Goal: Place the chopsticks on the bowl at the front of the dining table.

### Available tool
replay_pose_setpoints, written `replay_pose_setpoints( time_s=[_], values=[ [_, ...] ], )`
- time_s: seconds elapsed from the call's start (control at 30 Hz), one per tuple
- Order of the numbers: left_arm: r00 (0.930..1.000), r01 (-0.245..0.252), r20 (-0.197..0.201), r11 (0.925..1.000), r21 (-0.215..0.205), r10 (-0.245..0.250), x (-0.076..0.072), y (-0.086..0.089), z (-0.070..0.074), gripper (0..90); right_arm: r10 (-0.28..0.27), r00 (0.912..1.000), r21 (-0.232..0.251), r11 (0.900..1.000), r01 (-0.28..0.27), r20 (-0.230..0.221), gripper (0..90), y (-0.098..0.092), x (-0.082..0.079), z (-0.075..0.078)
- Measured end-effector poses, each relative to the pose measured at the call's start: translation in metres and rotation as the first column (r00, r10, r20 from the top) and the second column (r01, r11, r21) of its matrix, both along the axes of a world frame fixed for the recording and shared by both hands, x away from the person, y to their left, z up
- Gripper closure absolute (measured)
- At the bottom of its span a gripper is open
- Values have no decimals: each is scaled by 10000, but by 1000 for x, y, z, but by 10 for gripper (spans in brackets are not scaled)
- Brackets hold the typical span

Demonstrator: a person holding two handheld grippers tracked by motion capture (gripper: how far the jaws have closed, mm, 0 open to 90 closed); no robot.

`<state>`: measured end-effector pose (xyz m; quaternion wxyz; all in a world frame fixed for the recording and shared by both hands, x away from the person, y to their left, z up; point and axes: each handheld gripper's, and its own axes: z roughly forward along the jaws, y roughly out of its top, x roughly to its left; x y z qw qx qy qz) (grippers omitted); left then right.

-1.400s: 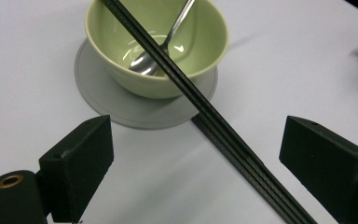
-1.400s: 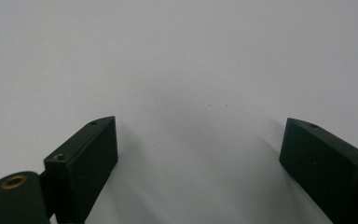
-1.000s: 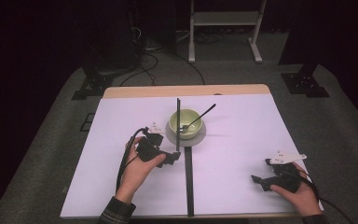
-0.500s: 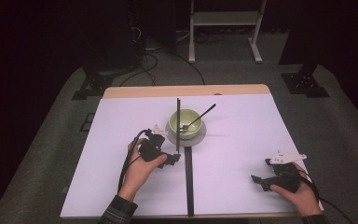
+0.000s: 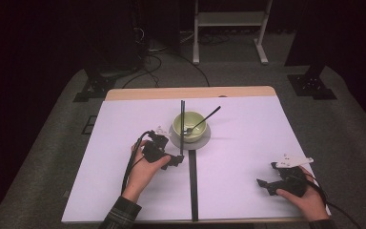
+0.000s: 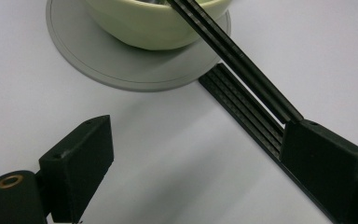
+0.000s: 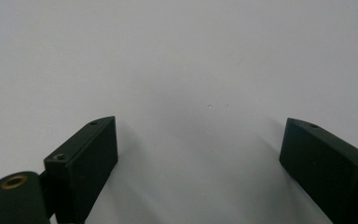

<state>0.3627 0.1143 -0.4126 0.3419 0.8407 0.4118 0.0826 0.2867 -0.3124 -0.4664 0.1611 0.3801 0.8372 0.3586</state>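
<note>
A pale green bowl (image 5: 198,133) stands on a grey saucer (image 5: 190,143) at the table's middle, with a dark spoon (image 5: 208,116) leaning out to the right. A thin black rod (image 5: 182,112) lies across the bowl's left rim. In the left gripper view the bowl (image 6: 154,28), saucer (image 6: 98,60) and rod (image 6: 242,70) lie just ahead. My left gripper (image 5: 175,160) (image 6: 198,140) is open, its right jaw at the rod's near end; I cannot tell if they touch. My right gripper (image 5: 265,183) (image 7: 198,135) rests open over bare table at the front right.
A flat black strip (image 5: 193,191) (image 6: 242,107) runs along the white table (image 5: 248,143) from the saucer to the front edge. Cables and stand legs sit on the floor behind the table. Wide white surface lies left and right of the bowl.
My left gripper has edged slightly to the right, toward the rod and strip. The right gripper, bowl and spoon have stayed put.
</note>
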Motion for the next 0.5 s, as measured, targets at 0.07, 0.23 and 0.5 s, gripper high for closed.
replay_pose_setpoints(
  time_s=[0.07, 0.23, 0.5],
  values=[
    [10000, 13, -23, 10000, 35, -13, 2, 0, -1, 89, -3, 10000, -2, 10000, 3, -1, 100, 0, 0, 0],
    [10000, 4, -87, 10000, 76, -3, 2, -1, -2, 89, -3, 10000, -2, 10000, 3, 8, 100, 0, 0, 0],
    [9990, 247, 371, 9995, -183, -240, -11, 5, 6, 89, -5, 10000, -7, 10000, 5, 14, 100, 0, 0, 0]
  ],
)
